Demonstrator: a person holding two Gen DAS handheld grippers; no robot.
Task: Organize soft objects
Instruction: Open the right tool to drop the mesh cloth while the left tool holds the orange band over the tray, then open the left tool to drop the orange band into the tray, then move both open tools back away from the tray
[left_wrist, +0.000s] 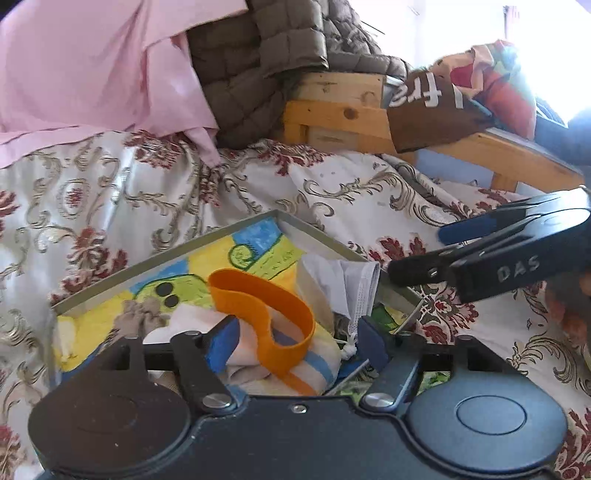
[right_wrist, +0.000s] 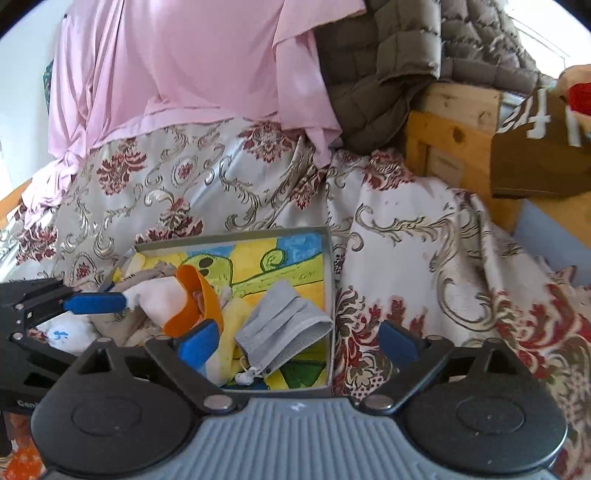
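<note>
— Over the painted tray, where do the tongs stand?

— Left gripper (left_wrist: 295, 332) sits low above the tray (left_wrist: 166, 254), fingers apart, with an orange band (left_wrist: 258, 314) and a striped white cloth (left_wrist: 303, 365) lying between them; I can't tell if either pad touches. From the right wrist view its blue finger (right_wrist: 94, 302) lies against a white cloth (right_wrist: 159, 299) beside that orange band (right_wrist: 195, 306).

— And the other one?

— Right gripper (right_wrist: 299, 343) is spread wide and holds nothing; its left finger is over the tray's inside, its right finger over the bedspread. From the left wrist view the right gripper (left_wrist: 424, 254) comes in from the right, just past the tray's edge.

— Any writing?

— "DAS" is embossed on the right gripper's black body. White letters reading something like "fra" show on a brown cloth (left_wrist: 428, 118) hanging over the wooden frame (left_wrist: 332, 114). A small blue mark is on a white bundle (right_wrist: 66, 334); unreadable.

— Where are the soft things?

— Inside the tray, on its yellow, green and blue drawing: the band, the cloths, a beige rag (left_wrist: 136, 314) and a grey face mask (right_wrist: 284, 325) near the right wall. The tray rests on a floral bedspread (left_wrist: 147, 184). Behind it lie a pink sheet (left_wrist: 92, 66) and a brown quilted jacket (left_wrist: 266, 59).
</note>
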